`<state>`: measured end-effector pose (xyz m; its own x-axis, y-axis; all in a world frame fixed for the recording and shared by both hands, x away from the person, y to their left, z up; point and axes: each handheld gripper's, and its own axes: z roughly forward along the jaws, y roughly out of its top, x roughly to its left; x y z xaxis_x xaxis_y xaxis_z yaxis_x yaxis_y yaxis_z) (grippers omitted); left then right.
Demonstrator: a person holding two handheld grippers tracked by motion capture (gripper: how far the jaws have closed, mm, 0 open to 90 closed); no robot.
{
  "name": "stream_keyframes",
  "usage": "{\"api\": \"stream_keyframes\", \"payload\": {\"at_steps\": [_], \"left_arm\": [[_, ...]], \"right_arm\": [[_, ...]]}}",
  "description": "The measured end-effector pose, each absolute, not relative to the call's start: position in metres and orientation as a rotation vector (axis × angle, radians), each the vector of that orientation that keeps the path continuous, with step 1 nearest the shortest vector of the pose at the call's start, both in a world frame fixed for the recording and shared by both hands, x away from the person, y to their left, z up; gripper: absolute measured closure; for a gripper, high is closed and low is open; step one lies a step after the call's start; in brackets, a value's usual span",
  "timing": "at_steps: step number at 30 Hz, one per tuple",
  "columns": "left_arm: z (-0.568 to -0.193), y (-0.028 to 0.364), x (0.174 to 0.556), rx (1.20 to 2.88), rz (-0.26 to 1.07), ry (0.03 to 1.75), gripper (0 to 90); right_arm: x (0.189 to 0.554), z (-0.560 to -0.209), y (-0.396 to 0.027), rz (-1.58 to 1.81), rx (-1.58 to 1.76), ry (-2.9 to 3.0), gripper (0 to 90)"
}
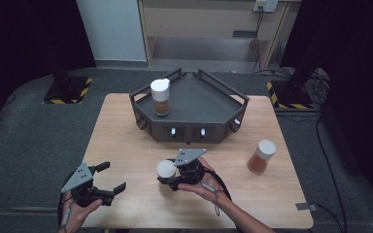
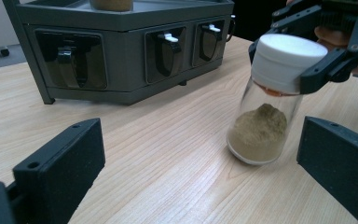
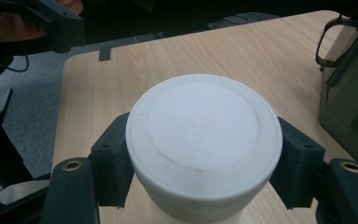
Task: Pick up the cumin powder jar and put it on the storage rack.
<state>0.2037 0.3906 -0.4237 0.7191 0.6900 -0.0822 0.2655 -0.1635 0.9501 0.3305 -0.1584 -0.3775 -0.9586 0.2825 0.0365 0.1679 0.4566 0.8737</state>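
Note:
A clear jar of tan powder (image 2: 259, 133) with a white lid (image 3: 203, 130) stands tilted on the wooden table (image 1: 126, 145), its base touching the wood. My right gripper (image 1: 167, 174) is shut on the jar's white lid (image 1: 166, 168), one jaw on each side. My left gripper (image 1: 108, 177) sits near the table's front left corner, open and holding nothing, its jaws (image 2: 60, 168) framing the jar from a distance. A second jar with brown powder (image 1: 161, 97) stands on the grey angular rack (image 1: 209, 104). A third jar with orange powder (image 1: 261, 156) stands at the right.
The grey rack has raised rails on top and small handled drawers (image 2: 168, 49) along its front. Grey carpet surrounds the table. Bare wood lies between the grippers and the rack.

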Motion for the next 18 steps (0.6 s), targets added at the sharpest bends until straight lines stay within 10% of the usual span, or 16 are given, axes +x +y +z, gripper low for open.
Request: {"api": "stream_keyframes", "payload": {"at_steps": [18], "left_arm": [[-0.423,0.390,0.204,1.747,0.446,0.760,0.0]], "right_arm": [[0.336,-0.339,-0.172,1.525,0.415,2.554,33.9]]}}
